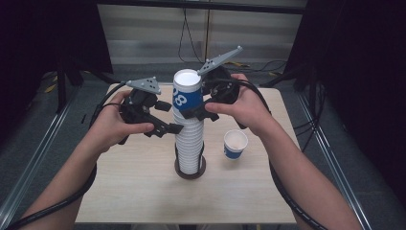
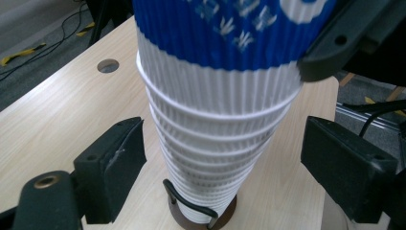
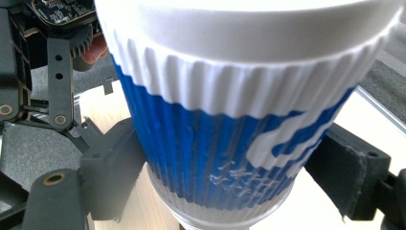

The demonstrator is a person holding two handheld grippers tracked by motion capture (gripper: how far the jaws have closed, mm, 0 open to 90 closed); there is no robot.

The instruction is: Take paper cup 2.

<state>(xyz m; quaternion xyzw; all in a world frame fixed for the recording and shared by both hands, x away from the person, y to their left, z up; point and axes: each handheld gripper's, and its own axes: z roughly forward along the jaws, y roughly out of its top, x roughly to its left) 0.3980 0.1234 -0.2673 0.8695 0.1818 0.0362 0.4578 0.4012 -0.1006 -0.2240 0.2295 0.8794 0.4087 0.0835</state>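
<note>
Open claw around cup stack

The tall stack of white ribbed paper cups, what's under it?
Under the tall stack of white ribbed paper cups sits a dark round base with a black wire loop, on the pale wooden table. The stack covers the base's middle.

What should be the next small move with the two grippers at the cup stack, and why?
Probably close the left gripper on the white cups just below the top cup. Its jaws stand open on either side of the stack, apart from it. The right gripper has its jaws around the blue band of the top cup, so steadying the stack lets it lift that cup off cleanly.
</note>
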